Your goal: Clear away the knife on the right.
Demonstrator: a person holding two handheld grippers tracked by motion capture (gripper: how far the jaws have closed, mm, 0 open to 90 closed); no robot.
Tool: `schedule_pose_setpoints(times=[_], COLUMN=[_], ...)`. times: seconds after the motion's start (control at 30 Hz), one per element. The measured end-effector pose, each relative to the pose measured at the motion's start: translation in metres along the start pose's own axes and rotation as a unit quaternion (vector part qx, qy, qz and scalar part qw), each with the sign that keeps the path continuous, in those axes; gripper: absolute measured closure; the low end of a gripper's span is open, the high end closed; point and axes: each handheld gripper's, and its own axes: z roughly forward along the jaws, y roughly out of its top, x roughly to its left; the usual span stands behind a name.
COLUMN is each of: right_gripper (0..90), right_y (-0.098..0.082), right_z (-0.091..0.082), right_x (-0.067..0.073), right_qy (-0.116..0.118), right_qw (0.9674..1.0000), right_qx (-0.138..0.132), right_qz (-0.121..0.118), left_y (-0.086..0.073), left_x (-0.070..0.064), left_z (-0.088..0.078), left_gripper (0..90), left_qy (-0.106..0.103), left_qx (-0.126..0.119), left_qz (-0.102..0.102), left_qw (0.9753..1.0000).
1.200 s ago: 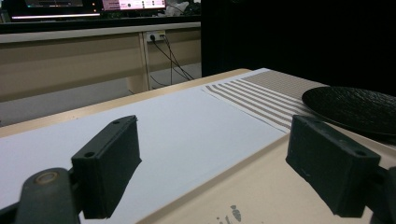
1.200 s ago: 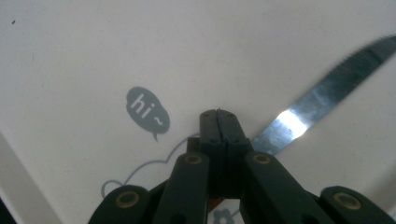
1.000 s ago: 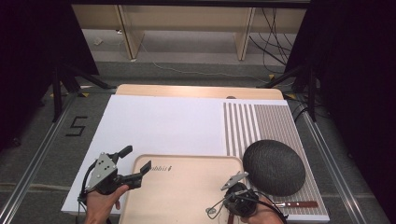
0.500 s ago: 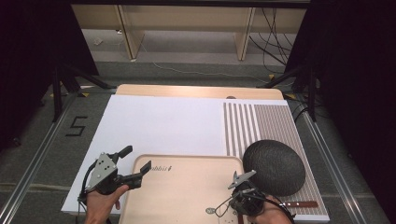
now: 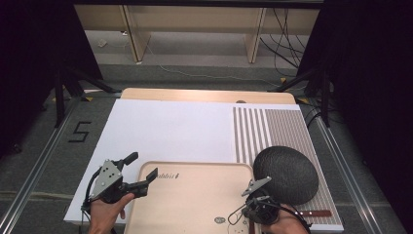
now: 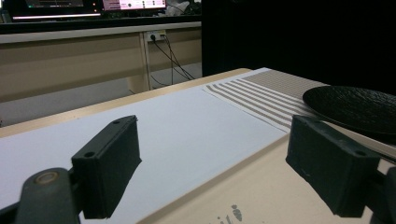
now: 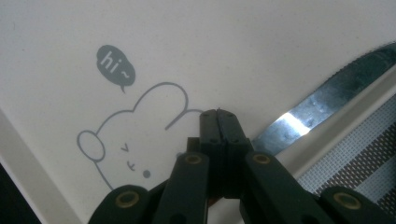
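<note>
A beige tray (image 5: 195,200) printed with a rabbit and "hi~" lies at the table's near edge. My right gripper (image 5: 249,218) points down at the tray's right end, and its jaws (image 7: 218,114) are shut with nothing between them. A table knife lies just to its right: the serrated blade (image 7: 327,95) rests over the tray's rim and the reddish handle (image 5: 316,213) lies on the striped mat. My left gripper (image 5: 141,166) is open and held low at the tray's left end; its fingers (image 6: 109,163) straddle the tray's rim (image 6: 261,186).
A black textured plate (image 5: 285,173) sits on the striped part of the placemat (image 5: 272,129), close behind my right hand. The white part of the mat (image 5: 170,131) stretches behind the tray. Metal rails run along both sides of the table.
My right gripper has shifted slightly to the right, toward the knife. The left gripper has stayed where it was.
</note>
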Motion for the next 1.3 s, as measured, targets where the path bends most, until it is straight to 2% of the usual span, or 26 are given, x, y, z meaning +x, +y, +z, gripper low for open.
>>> schedule_pose_setpoints(times=[0.07, 0.17, 0.27, 0.3, 0.43, 0.47, 0.5, 0.53, 0.6, 0.63, 0.77, 0.83, 1.0, 1.07, 1.1, 1.13, 1.17, 1.2, 1.23, 1.3], right_gripper=[89.2, 77.6, 69.5, 64.1, 50.1, 46.5, 41.7, 38.4, 33.8, 31.0, 25.2, 25.2, 24.4, 24.4, 24.4, 24.4, 24.4, 24.4, 24.5, 24.4], right_y=[0.001, 0.002, 0.003, 0.003, 0.003, 0.003, 0.003, 0.003, 0.003, 0.003, 0.003, 0.003, 0.002, 0.002, 0.002, 0.001, 0.001, 0.001, 0.0, 0.0], right_z=[-0.001, -0.006, -0.01, -0.012, -0.019, -0.02, -0.022, -0.023, -0.026, -0.028, -0.032, -0.034, -0.036, -0.036, -0.039, -0.04, -0.039, -0.04, -0.042, -0.043], right_x=[0.0, -0.001, -0.003, -0.006, -0.01, -0.011, -0.012, -0.012, -0.013, -0.016, -0.018, -0.018, -0.02, -0.02, -0.021, -0.022, -0.021, -0.021, -0.023, -0.024], right_qy=[0.005, 0.018, 0.033, 0.051, 0.075, 0.085, 0.089, 0.084, 0.082, 0.093, 0.097, 0.099, 0.094, 0.087, 0.091, 0.087, 0.084, 0.084, 0.086, 0.08], right_qw=[0.9999, 0.9995, 0.9984, 0.9969, 0.9919, 0.9901, 0.9885, 0.9867, 0.9858, 0.985, 0.9842, 0.9831, 0.9833, 0.9805, 0.9826, 0.9828, 0.9802, 0.9794, 0.9815, 0.9817], right_qx=[-0.009, -0.025, -0.043, -0.057, -0.09, -0.101, -0.108, -0.123, -0.125, -0.122, -0.123, -0.128, -0.13, -0.149, -0.134, -0.135, -0.151, -0.152, -0.142, -0.145], right_qz=[0.0, 0.007, 0.018, 0.015, 0.049, 0.048, 0.057, 0.064, 0.077, 0.079, 0.083, 0.085, 0.086, 0.094, 0.091, 0.09, 0.097, 0.103, 0.096, 0.094], left_y=[0.0, 0.0, 0.0, 0.001, 0.001, 0.001, 0.001, 0.0, 0.0, 0.0, 0.0, 0.0, 0.001, 0.001, 0.001, 0.0, 0.0, 0.0, 0.0, 0.0], left_x=[0.0, 0.0, 0.0, 0.0, 0.0, 0.0, 0.0, 0.0, 0.0, 0.0, 0.0, 0.0, -0.001, -0.002, -0.002, -0.003, -0.003, -0.003, -0.004, -0.004], left_z=[0.0, 0.0, 0.0, 0.0, -0.001, 0.0, 0.0, 0.0, 0.001, 0.001, 0.001, 0.0, 0.0, 0.0, 0.0, 0.001, 0.0, 0.001, 0.0, 0.001], left_gripper=[16.5, 16.5, 16.4, 16.5, 16.5, 16.4, 16.4, 16.4, 16.4, 16.4, 16.4, 16.4, 16.4, 16.4, 16.4, 16.4, 16.5, 16.4, 16.4, 16.4], left_qy=[0.0, 0.0, -0.003, -0.001, -0.002, -0.002, -0.002, -0.002, -0.005, -0.006, -0.006, -0.003, -0.003, -0.005, -0.006, -0.01, -0.008, -0.008, -0.009, -0.013], left_qx=[-0.001, -0.002, -0.006, -0.002, -0.003, -0.003, -0.003, -0.002, -0.007, -0.008, -0.007, -0.002, -0.004, -0.004, -0.003, -0.005, -0.001, -0.001, -0.001, -0.006], left_qz=[-0.001, -0.002, -0.001, 0.0, 0.0, 0.0, -0.001, 0.0, -0.002, -0.002, -0.002, -0.001, -0.001, 0.0, 0.001, 0.0, 0.001, 0.001, 0.0, 0.001], left_qw=[1.0, 1.0, 1.0, 1.0, 1.0, 1.0, 1.0, 1.0, 1.0, 1.0, 1.0, 1.0, 1.0, 1.0, 1.0, 0.9999, 1.0, 1.0, 1.0, 0.9999])
